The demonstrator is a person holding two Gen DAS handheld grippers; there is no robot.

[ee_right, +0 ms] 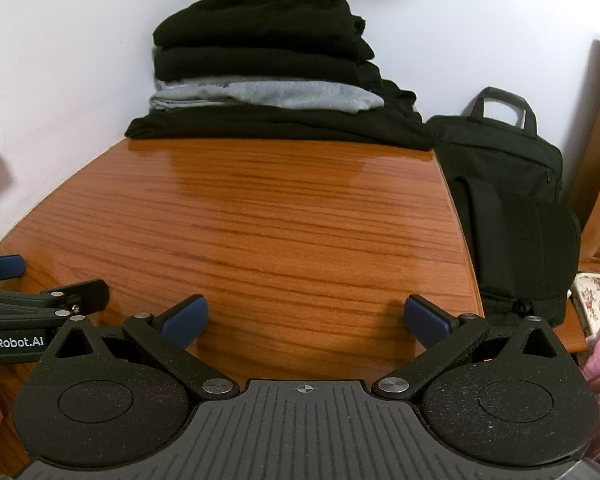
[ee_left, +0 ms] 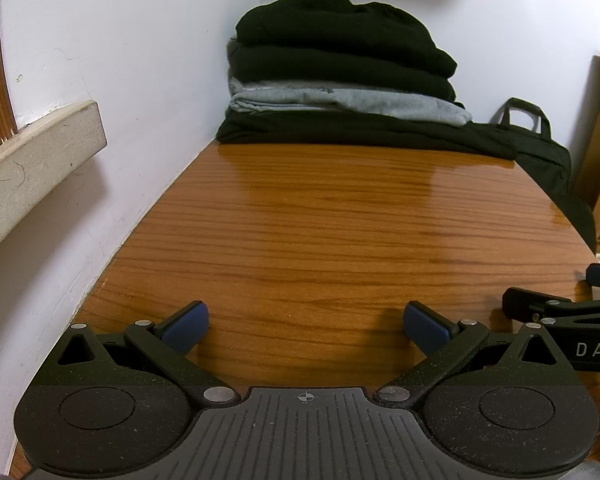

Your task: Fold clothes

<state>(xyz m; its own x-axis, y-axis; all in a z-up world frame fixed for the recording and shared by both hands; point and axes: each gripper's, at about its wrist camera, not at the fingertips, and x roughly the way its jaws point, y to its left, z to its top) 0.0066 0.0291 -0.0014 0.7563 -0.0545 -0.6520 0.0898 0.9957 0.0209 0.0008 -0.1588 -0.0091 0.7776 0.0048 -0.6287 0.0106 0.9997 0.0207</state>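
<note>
Both the left gripper [ee_left: 306, 326] and the right gripper [ee_right: 306, 322] hover side by side with blue-padded fingers spread wide and holding nothing above the bare wooden table [ee_left: 320, 240], while the stack of folded clothes [ee_left: 340, 76] lies well ahead at the table's far end.

Stack of folded clothes [ee_right: 260, 76] sits at the surface's [ee_right: 284, 216] far end against the wall; a laptop bag [ee_right: 508, 200] stands right of the surface.
</note>
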